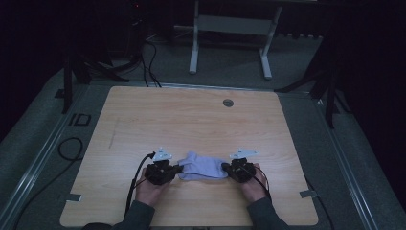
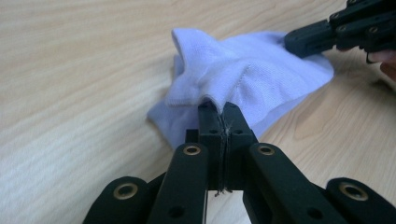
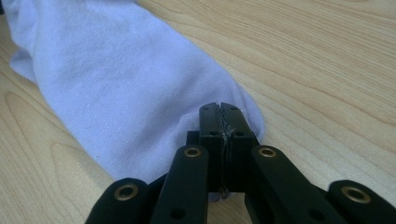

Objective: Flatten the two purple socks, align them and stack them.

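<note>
Pale lilac sock (image 1: 203, 166) lies on the wooden table (image 1: 191, 120), lower centre of the high view, stretched between both tools. Left tool (image 1: 178, 168) clenched on the sock's left end; in the left gripper view its jaws pinch a folded edge of fabric (image 2: 219, 84) at frame centre, with the right tool (image 2: 299, 42) at upper right on the far end. Right tool (image 1: 225, 167) clenched on the sock's right end; right gripper view shows the jaws closed on the rounded tip (image 3: 140, 88). Hands (image 1: 151, 189) enter from bottom edge.
</note>
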{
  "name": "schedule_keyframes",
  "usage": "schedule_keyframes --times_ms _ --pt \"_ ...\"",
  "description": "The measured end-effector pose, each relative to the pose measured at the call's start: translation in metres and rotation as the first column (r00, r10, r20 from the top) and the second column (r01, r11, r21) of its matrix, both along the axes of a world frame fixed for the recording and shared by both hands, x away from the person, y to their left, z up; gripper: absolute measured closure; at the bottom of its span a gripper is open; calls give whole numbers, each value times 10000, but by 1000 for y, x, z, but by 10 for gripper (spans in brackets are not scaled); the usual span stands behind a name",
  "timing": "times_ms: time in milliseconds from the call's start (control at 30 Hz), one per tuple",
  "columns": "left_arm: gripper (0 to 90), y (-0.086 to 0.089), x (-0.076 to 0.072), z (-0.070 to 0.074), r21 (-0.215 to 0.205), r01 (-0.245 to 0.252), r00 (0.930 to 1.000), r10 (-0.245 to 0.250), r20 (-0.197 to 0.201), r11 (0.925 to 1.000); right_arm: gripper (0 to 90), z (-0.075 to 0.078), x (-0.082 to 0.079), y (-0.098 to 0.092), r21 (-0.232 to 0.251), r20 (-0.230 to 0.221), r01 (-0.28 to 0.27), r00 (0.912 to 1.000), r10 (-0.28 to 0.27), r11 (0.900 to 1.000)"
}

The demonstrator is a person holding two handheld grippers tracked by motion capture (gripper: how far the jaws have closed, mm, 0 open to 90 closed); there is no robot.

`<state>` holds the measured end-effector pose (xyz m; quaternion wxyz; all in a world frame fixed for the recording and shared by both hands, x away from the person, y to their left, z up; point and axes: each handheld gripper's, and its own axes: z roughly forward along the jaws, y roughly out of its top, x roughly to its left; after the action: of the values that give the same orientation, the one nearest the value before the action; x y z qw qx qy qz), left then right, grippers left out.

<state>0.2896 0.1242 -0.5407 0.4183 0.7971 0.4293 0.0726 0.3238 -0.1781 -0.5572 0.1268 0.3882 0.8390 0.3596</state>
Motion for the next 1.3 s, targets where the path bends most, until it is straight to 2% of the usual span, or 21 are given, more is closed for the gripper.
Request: schedule_keyframes --times_ms 233,300,367,533,600,733,900,1167,1300 --pt "887 4 -3 -7 296 63 9992 -52 -392 9995 884 0 -1 0 16 -11 -20 10000 20 10000" --pt "886 4 -4 -10 613 96 9986 -64 -529 9981 883 0 -1 0 40 -30 -20 10000 21 10000" --pt "885 3 -5 -12 747 56 9982 -11 -602 9972 882 0 -1 0 70 -31 -10 10000 10 10000" --pt "863 2 -4 -14 1094 -68 9982 133 -580 9940 878 -1 -1 0 113 -25 -8 10000 9 9999" --pt "821 4 -4 -13 1169 -219 9979 287 -574 9929 876 -1 -1 0 129 -50 9 10000 -8 9999" --pt "748 10 -2 -11 734 -331 9978 372 -553 9967 871 -1 -1 0 139 -54 9 10000 -8 9999" --pt "698 14 -2 -7 167 -252 9986 259 -465 9995 864 -1 -1 -1 187 -80 -9 10000 11 9998" --pt "684 22 2 -5 -63 -525 9978 522 -412 9986 847 -1 0 -1 264 -127 -29 9999 33 9996" --pt "682 27 4 -3 -50 -761 9966 759 -325 9971 782 0 -1 -1 224 -23 -51 10000 52 9997"
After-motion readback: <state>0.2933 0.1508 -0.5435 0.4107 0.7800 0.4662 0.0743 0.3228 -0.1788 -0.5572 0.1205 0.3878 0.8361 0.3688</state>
